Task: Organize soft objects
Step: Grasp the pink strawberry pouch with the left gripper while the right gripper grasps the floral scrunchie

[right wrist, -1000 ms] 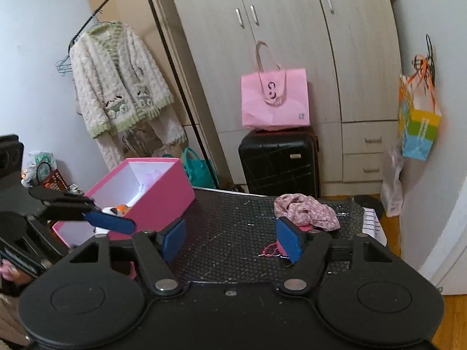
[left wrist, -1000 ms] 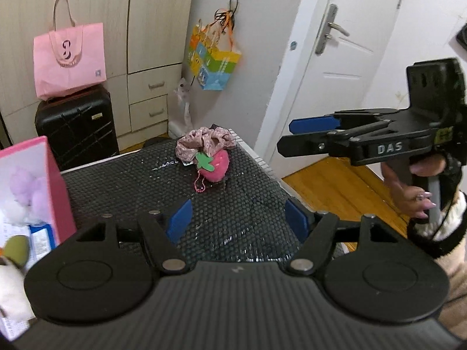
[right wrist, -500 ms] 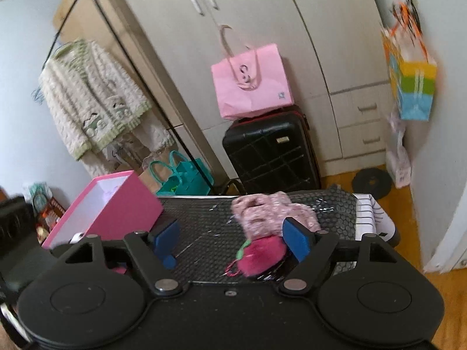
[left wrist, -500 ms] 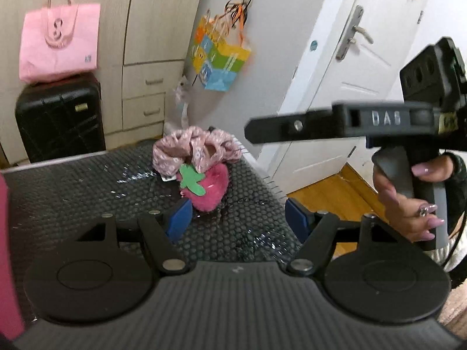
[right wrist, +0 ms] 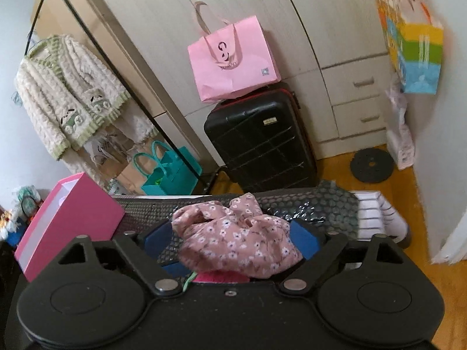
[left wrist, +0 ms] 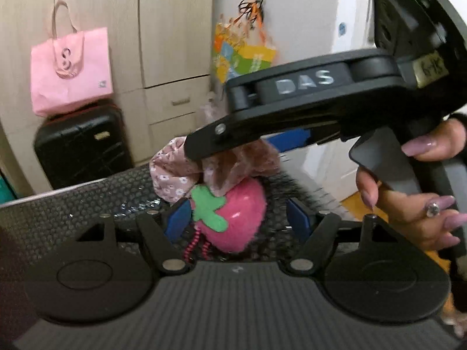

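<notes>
Spread over a black bubble-textured table top (right wrist: pixel 329 204), with a pink box (right wrist: pixel 73 221) at its left edge, well apart from the soft pile; likely the place for the soft things, though only a judgement.

Heaped near the middle of the table — a pink floral cloth (right wrist: pixel 233 236), crumpled and loose, draped over the top of a plush strawberry (left wrist: pixel 242 213). Looks light, limp, without any stiffness; apt to sag, trail and slip out if caught by a single thin fold. Best pinched at the thick bunched middle, where several layers stack, not at a stray edge.

Under and in front of it, the strawberry: pink, fuzzy, rounded, with a green felt leaf (left wrist: pixel 208 207) and a beaded cord (left wrist: pixel 194 243) hanging at the front; squashy and light, not fragile. Best squeezed across the body; leaf and cord too flimsy to lift by.

Right gripper (right wrist: pixel 233 242) set wide, jaws just been opening, blue pads either side of the cloth and not pressing on it. Left gripper (left wrist: pixel 238 221) at a middling width, holding nothing; strawberry between the pads, left pad close by the leaf, right pad clear of the fuzz.
</notes>
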### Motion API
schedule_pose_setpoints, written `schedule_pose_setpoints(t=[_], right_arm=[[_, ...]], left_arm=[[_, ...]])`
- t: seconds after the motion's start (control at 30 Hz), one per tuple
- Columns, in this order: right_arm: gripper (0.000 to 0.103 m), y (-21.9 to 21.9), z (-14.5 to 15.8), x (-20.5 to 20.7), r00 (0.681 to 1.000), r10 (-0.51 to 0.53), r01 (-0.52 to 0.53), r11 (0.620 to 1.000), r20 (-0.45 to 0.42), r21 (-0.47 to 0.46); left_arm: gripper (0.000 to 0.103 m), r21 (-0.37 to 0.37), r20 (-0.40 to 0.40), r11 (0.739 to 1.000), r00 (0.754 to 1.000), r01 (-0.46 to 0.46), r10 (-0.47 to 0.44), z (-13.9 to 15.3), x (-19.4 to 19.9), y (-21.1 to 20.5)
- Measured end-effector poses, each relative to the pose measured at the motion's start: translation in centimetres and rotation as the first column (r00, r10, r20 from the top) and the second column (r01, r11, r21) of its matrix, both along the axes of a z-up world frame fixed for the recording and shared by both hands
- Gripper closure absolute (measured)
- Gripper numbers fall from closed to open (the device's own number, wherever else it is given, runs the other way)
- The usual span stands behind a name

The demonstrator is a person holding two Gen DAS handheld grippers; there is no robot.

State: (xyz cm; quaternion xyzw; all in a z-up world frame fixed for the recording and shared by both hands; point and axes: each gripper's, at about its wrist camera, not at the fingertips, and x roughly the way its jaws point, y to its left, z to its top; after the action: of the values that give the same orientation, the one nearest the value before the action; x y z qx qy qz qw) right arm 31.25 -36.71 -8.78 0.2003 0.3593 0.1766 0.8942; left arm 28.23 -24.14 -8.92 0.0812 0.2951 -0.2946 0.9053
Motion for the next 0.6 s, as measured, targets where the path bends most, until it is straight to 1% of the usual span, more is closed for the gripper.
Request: schedule_pose_setpoints(t=[0.07,0.1,0.17,0.23,0.27,0.3,0.33,0.37,0.4,0.43,0.5,0.6], right_arm=[[0.012,0.1,-1.0,0.7,0.999,-0.020,0.020,1.000,-0.032,0.015],[0.012,0.0,-1.3,0.8,0.999,-0.033,0.034,0.999,-0.035,0.019],[0.012,0.0,-1.5,0.6,0.999,-0.038,0.039,0.999,-0.024,0.034],[0.012,0.0,-1.6,0.5,1.000,-0.022,0.023,0.999,-0.018,0.030],[0.016,0.1,-1.5,0.4,1.000,-0.011,0.011,1.000,-0.012,0.023],[0.030,0.2,-1.4,0.3,1.000,-0.003,0.004,1.000,-0.010,0.016],[0.047,0.2,-1.4,0.3,1.000,0.007,-0.007,1.000,-0.015,0.021],[0.055,0.1,-1.5,0.3,0.999,0.019,-0.019,0.999,-0.026,0.034],[0.068,0.2,-1.6,0.2,0.999,0.028,-0.027,0.999,-0.032,0.040],[0.078,0.4,-1.5,0.1,0.999,0.030,-0.029,0.999,-0.029,0.035],[0.083,0.6,-1.3,-0.5,1.000,0.026,-0.026,1.000,-0.015,0.015],[0.085,1.4,-0.3,-1.9,1.000,0.023,-0.022,0.999,0.021,-0.034]], left_arm=[[0.031,0.038,0.023,0.999,1.000,-0.002,0.001,-0.4,0.3,-0.4],[0.031,0.045,0.028,0.999,1.000,-0.002,0.001,-0.5,0.4,-0.4],[0.031,0.033,0.019,0.999,1.000,-0.009,0.008,-0.6,0.9,-0.2],[0.035,0.008,-0.012,0.999,0.999,-0.033,0.033,-0.6,1.3,0.3],[0.042,0.005,-0.036,0.999,0.998,-0.045,0.046,-0.6,1.7,0.3],[0.051,0.021,-0.064,0.998,0.996,-0.053,0.055,-0.7,2.0,0.3],[0.056,0.039,-0.067,0.997,0.995,-0.066,0.069,-0.7,2.1,0.3],[0.061,0.050,-0.055,0.996,0.995,-0.079,0.081,-0.6,2.0,0.3],[0.064,0.058,-0.049,0.995,0.995,-0.081,0.084,-0.5,1.9,0.3],[0.064,0.059,-0.053,0.995,0.995,-0.080,0.083,-0.5,1.8,0.3],[0.066,0.053,-0.056,0.996,0.996,-0.072,0.075,-0.2,1.4,0.3],[0.066,0.027,-0.055,0.997,0.996,-0.067,0.068,0.4,0.1,1.1]])
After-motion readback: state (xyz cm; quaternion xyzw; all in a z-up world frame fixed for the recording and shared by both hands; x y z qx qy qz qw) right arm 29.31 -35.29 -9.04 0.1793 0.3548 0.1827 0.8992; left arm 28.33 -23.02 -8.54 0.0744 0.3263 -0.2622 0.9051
